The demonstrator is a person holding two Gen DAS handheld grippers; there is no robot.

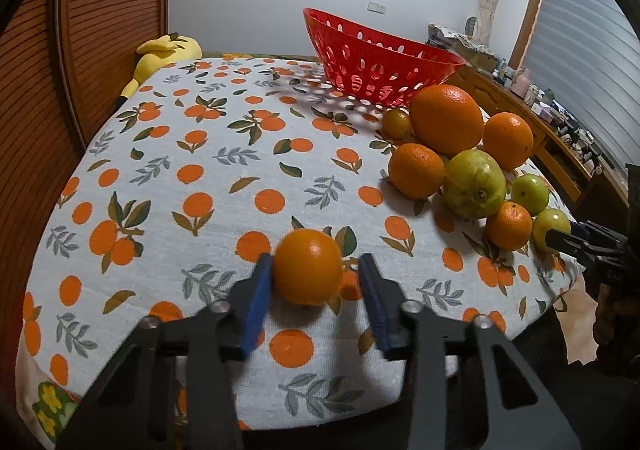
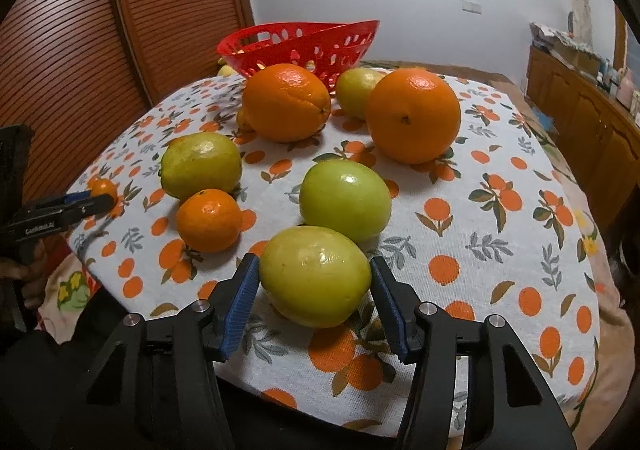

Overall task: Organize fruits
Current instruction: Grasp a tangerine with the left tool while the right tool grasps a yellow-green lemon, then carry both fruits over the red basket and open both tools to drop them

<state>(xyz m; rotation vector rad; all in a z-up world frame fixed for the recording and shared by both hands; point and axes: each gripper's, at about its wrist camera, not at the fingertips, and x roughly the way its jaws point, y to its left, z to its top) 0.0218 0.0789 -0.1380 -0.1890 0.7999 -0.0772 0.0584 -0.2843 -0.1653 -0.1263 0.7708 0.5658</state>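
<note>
With our left gripper (image 1: 310,282) closed on the small orange (image 1: 308,266) and our right gripper (image 2: 316,290) closed on the green fruit (image 2: 315,276), the red basket (image 1: 376,62) waits at one o'clock from the left.

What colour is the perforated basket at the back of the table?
Red. The basket shows best in the left wrist view.

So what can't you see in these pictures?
- Inside the red basket: its wall hides the bottom in both views.
- Things on the wooden shelf, left wrist view: too small.
- Yellow plush toy, left wrist view: mostly behind the table edge.
</note>
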